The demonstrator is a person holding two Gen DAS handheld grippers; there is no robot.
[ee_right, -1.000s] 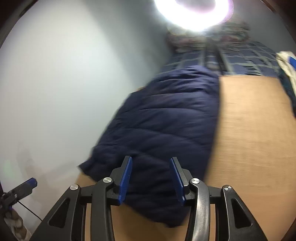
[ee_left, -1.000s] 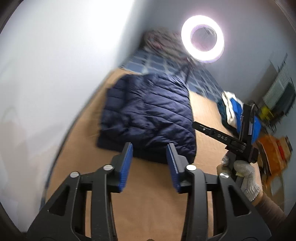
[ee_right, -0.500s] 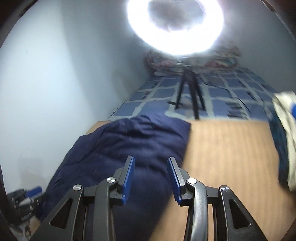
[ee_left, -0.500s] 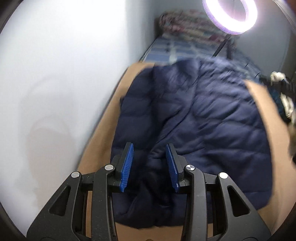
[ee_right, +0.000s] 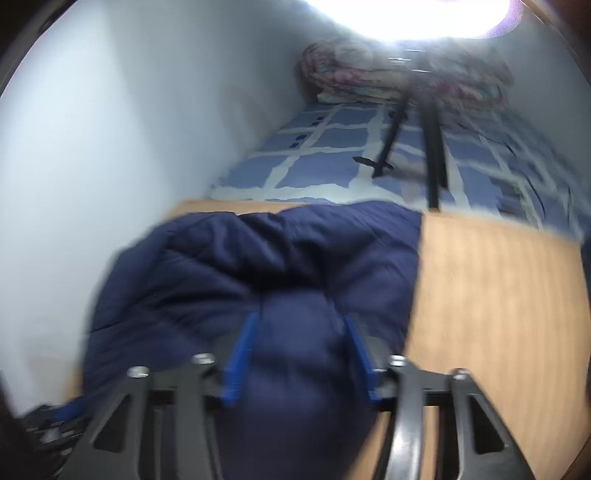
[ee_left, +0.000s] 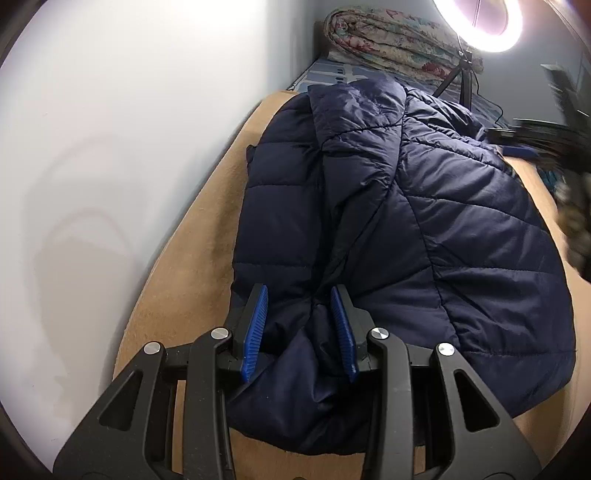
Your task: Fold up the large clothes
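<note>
Navy quilted puffer jacket (ee_left: 424, 221), glossy with diagonal stitch lines, lies rumpled and partly folded on the tan board (ee_left: 177, 295) laid over the bed, close to the white wall. Left gripper (ee_left: 299, 328): fingers apart, a bunched fold of jacket between them, pads not visibly pressing. Right gripper (ee_right: 299, 354): fingers spreading, jacket fabric bulging between them; view blurred.

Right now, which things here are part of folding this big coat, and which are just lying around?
Part of the job:
navy puffer jacket
left claw, fabric between its pads
right claw, jaws opening over a jacket bulge
tan board

Just lying about:
rolled floral quilt
ring light
tripod
blue checked sheet
</note>
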